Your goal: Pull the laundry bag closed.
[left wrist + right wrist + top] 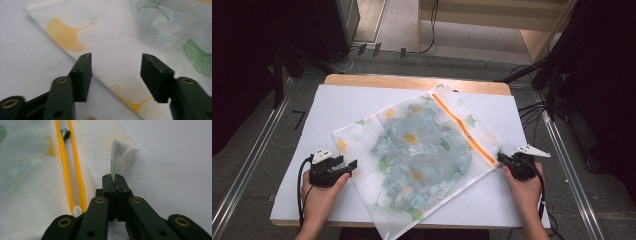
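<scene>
High view: mesh laundry bag (422, 155) printed with ginkgo leaves, lying flat and skewed across the white-covered counter (337, 100), a floral garment (422, 150) dimly visible inside, orange zipper (464, 131) running along the far right edge. Likely light, limp and floppy, with nothing fragile about it; prone to sag and slide on the smooth cover, so best taken by corners, hems or the zipper end rather than mid-panel. Left gripper (343, 167) at the bag's near-left edge, right gripper (503, 159) at the corner below the zipper.

Left gripper view: jaws of the left gripper (116, 72) parted about halfway, hovering over the bag's white mesh border (107, 50) beside a yellow leaf print, pads (83, 75) pressing on nothing, edge of the fabric running diagonally beneath.

Right gripper view: jaws of the right gripper (115, 185) clenched tight on a pinched-up fold (117, 161) of the bag's corner, mesh standing upright out of the grip, zipper (75, 170) just to the side, its white end stop (77, 209) near the jaws, a dark scrap of the garment (64, 132) peeking through the open teeth.
</scene>
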The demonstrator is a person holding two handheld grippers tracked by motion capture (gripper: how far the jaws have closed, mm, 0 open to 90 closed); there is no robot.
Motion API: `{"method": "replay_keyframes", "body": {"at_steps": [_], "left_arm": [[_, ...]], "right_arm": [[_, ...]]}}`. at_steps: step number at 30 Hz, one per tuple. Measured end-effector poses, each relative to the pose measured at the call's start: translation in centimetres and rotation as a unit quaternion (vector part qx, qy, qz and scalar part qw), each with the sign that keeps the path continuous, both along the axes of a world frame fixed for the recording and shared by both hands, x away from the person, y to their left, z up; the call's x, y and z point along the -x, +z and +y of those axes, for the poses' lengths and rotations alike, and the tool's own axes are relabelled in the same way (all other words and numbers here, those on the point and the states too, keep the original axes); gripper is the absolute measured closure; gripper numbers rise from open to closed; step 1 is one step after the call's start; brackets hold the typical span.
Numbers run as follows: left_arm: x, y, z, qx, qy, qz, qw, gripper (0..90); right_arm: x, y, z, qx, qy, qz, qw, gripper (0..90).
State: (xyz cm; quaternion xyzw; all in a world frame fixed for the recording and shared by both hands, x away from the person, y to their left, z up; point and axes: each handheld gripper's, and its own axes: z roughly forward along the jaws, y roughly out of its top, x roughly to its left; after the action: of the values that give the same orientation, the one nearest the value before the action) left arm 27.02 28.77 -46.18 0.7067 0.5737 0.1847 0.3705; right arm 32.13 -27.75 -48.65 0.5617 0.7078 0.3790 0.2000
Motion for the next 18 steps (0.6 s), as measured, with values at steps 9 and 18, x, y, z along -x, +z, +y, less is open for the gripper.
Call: {"method": "replay_keyframes", "body": {"at_steps": [9,18], "left_arm": [[-0.1,-0.4,-2.5,-0.099,0.013,0.014,0.9949,31.9],[-0.2,-0.1,-2.7,-0.112,-0.002,0.017,0.9936,48.3]], "right_arm": [[0.1,-0.1,0.1,-0.009,0.003,-0.003,1.0,90.0],[0.2,-0.1,0.2,-0.007,0.007,-0.01,0.9999,90.0]]}}
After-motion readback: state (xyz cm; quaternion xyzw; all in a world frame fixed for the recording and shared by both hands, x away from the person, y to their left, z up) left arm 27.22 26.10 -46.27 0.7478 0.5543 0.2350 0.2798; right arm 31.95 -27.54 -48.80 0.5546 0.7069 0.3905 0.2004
